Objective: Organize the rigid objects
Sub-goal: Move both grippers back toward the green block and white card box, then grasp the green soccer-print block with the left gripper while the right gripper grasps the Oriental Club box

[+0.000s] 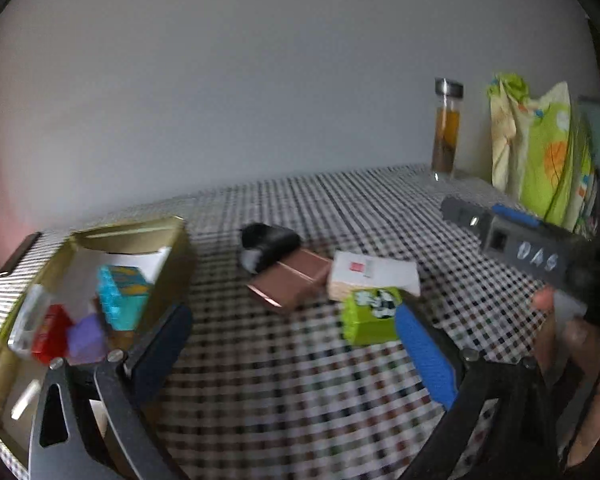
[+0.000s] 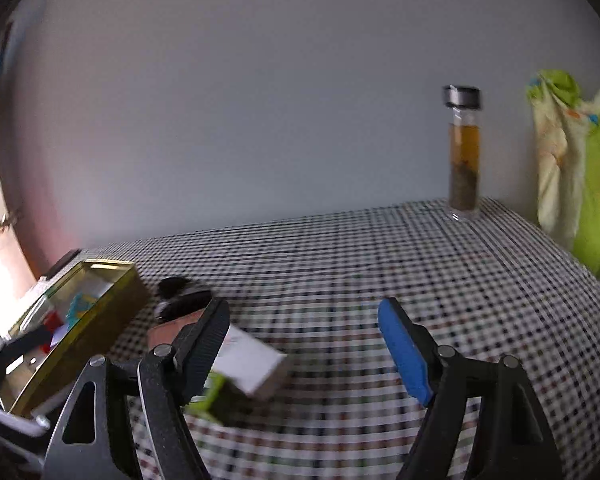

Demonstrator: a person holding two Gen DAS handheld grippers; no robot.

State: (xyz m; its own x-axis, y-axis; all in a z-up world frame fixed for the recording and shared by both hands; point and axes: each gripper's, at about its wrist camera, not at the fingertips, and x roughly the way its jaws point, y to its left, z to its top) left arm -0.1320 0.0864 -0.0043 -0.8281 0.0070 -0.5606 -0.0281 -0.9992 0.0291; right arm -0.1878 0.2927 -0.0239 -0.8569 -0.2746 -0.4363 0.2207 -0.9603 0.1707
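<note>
Left wrist view: left gripper [image 1: 296, 340] is hanging over the checked tablecloth [image 1: 300, 392], jaws standing wide apart, nothing between them; one finger pad is dark, the other a ribbed blue pad [image 1: 426, 356]. At 9 o'clock a gold metal tin [image 1: 172, 264], rectangular with shiny walls, is holding a teal box [image 1: 122, 296], a red block [image 1: 52, 332] and a purple block [image 1: 86, 338]. At centre, loose on the cloth: a glossy black rounded item [image 1: 268, 244] touching a flat copper-pink metallic case [image 1: 288, 282], which is lying just beside a white cardboard box [image 1: 374, 276]. A lime-green carton [image 1: 370, 314] is sitting against the white box, near the blue pad. At 3 o'clock the right gripper's grey body [image 1: 512, 238] is crossing in, a hand [image 1: 572, 344] gripping it. At 1 o'clock a glass bottle [image 1: 446, 128] with a metal cap is standing upright, beside a green patterned cloth bag [image 1: 540, 148].

Right wrist view, blurry: right gripper [image 2: 304, 344] is angling down at the cloth, jaws apart, gripping nothing. The white box [image 2: 252, 364] is lying tilted at 7 o'clock just beside the dark finger, the green carton [image 2: 212, 394] under it. The tin [image 2: 96, 320] is at 9 o'clock.
</note>
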